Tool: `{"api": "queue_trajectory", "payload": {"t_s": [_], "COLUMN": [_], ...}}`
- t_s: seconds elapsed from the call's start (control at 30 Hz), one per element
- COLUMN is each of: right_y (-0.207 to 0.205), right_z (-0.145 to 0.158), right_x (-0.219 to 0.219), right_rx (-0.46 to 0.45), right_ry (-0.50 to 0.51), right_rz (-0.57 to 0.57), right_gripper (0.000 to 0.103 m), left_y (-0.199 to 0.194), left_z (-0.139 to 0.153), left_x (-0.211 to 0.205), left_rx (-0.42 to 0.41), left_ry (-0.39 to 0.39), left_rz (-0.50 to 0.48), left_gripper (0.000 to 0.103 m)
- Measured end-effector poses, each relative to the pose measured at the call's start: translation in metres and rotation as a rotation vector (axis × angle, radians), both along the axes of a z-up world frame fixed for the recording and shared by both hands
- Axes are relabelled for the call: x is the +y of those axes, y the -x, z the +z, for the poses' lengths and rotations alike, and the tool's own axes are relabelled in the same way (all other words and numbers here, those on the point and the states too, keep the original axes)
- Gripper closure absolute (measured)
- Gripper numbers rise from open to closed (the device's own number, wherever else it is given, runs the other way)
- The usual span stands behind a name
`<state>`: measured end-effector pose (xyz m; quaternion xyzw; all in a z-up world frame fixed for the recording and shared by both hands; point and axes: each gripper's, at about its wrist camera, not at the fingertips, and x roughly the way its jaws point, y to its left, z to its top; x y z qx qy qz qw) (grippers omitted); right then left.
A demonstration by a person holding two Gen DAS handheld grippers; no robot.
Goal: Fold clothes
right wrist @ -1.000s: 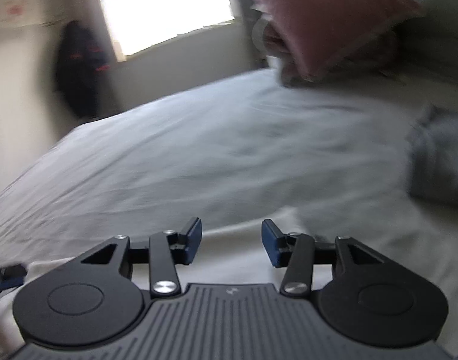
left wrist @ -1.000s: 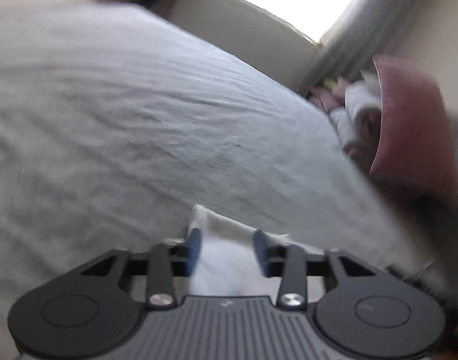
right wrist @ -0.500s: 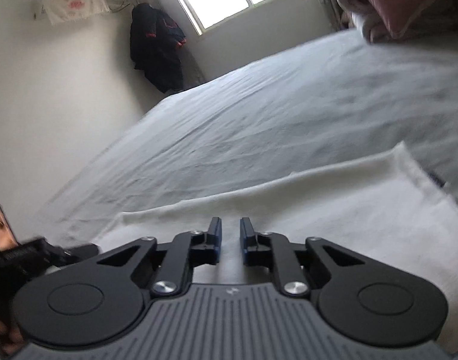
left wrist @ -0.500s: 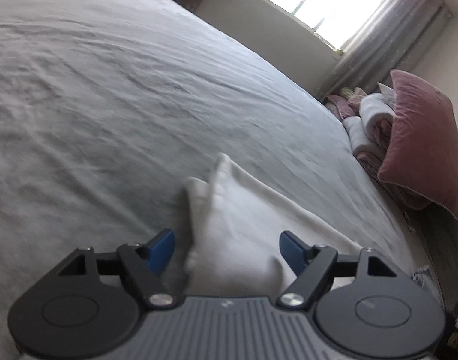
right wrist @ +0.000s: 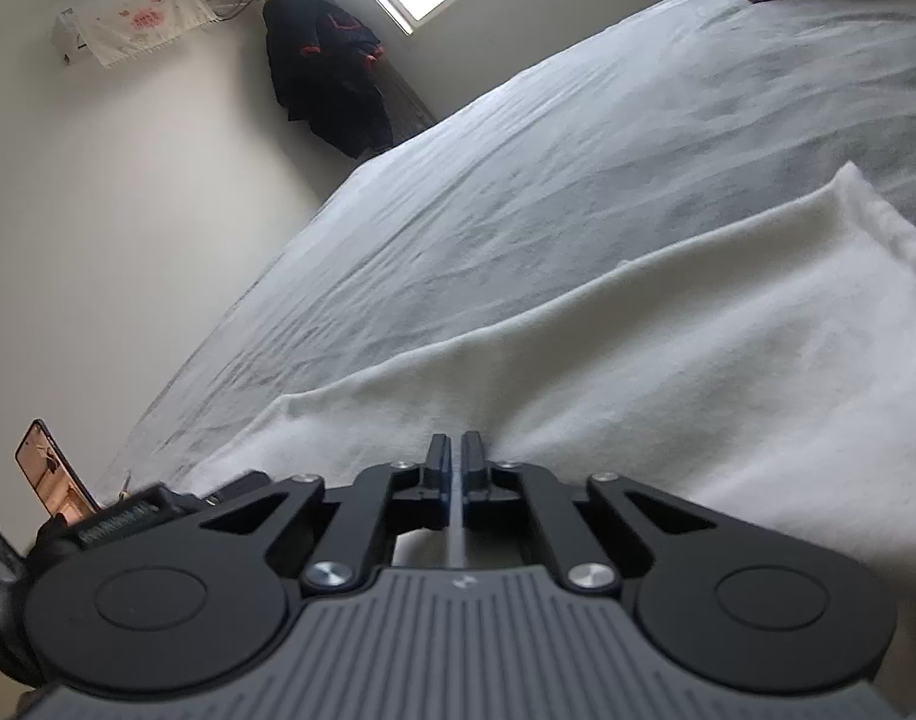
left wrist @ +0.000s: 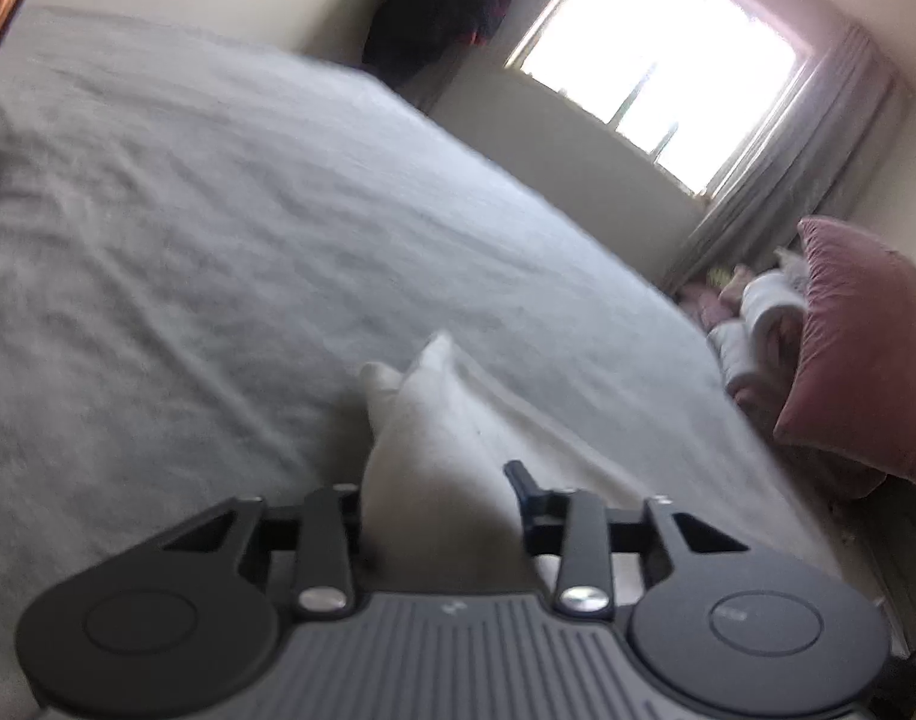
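Cloth (right wrist: pixel 667 360) lies on the bed (right wrist: pixel 577 150); right gripper (right wrist: pixel 456 456) now clenches its edge, left gripper (left wrist: pixel 437 498) narrows from wide around a raised bunch — fold looks imminent.

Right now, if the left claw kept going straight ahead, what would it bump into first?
The left claw already has the white cloth bunched between its fingers, so it meets that first. Beyond it lies the grey bed sheet, though depth is unclear.

A home bedroom, wide bed (right wrist: pixel 577 168) with rumpled grey sheet filling the frame, pink velvet pillow (left wrist: pixel 859 354) at right edge, curtained window (left wrist: pixel 655 54) at top, dark jacket (right wrist: pixel 326 72) hanging in upper-left corner, wall air conditioner (right wrist: pixel 134 18) under a cloth cover
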<state>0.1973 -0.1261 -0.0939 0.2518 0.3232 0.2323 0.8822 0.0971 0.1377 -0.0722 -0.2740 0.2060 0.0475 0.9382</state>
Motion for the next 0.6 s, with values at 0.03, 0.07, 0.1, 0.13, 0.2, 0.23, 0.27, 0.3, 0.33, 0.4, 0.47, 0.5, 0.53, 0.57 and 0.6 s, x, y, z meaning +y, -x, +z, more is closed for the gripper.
{"api": "queue_trajectory", "payload": {"t_s": [0.03,0.07,0.1,0.13,0.2,0.23,0.27,0.3,0.33,0.4,0.47,0.5,0.53,0.57,0.6], "right_y": [0.0,0.001,0.002,0.002,0.002,0.0,0.0,-0.001,-0.002,-0.002,-0.002,-0.001,0.0,0.001,0.002], "right_z": [0.001,0.001,0.001,0.002,0.003,0.004,0.005,0.006,0.007,0.01,0.014,0.016,0.018,0.021,0.021], "right_x": [0.0,-0.001,-0.002,-0.004,-0.007,-0.008,-0.01,-0.012,-0.016,-0.029,-0.048,-0.058,-0.068,-0.078,-0.088], "right_rx": [0.0,0.0,-0.001,0.0,0.001,0.001,0.003,0.007,0.015,0.049,0.076,0.081,0.086,0.09,0.097], "right_ry": [0.001,-0.003,-0.007,-0.021,-0.047,-0.061,-0.082,-0.105,-0.142,-0.225,-0.34,-0.377,-0.412,-0.447,-0.475], "right_rz": [0.001,0.0,-0.001,-0.003,-0.005,0.0,0.005,0.012,0.022,0.029,0.032,0.02,0.007,-0.006,-0.026], "right_gripper": [0.103,0.103,0.103,0.103,0.101,0.099,0.095,0.089,0.087,0.073,0.055,0.05,0.05,0.05,0.05], "left_y": [0.001,0.002,0.004,0.005,0.006,0.007,0.007,0.007,0.007,0.007,0.006,0.006,0.006,0.006,0.006], "left_z": [0.0,0.001,0.007,0.013,0.023,0.027,0.032,0.036,0.041,0.049,0.053,0.055,0.057,0.058,0.06], "left_x": [-0.002,-0.005,-0.009,-0.013,-0.023,-0.027,-0.033,-0.038,-0.044,-0.055,-0.067,-0.074,-0.08,-0.086,-0.092], "left_rx": [-0.015,-0.031,-0.057,-0.081,-0.119,-0.134,-0.145,-0.156,-0.167,-0.189,-0.209,-0.22,-0.23,-0.24,-0.25], "left_ry": [-0.004,-0.009,-0.022,-0.036,-0.06,-0.069,-0.078,-0.087,-0.096,-0.112,-0.116,-0.118,-0.12,-0.122,-0.124], "left_rz": [0.013,0.022,0.018,0.011,-0.008,-0.018,-0.028,-0.039,-0.05,-0.072,-0.109,-0.127,-0.145,-0.164,-0.182], "left_gripper": [0.071,0.071,0.071,0.071,0.071,0.071,0.071,0.071,0.071,0.071,0.07,0.071,0.071,0.071,0.071]}}
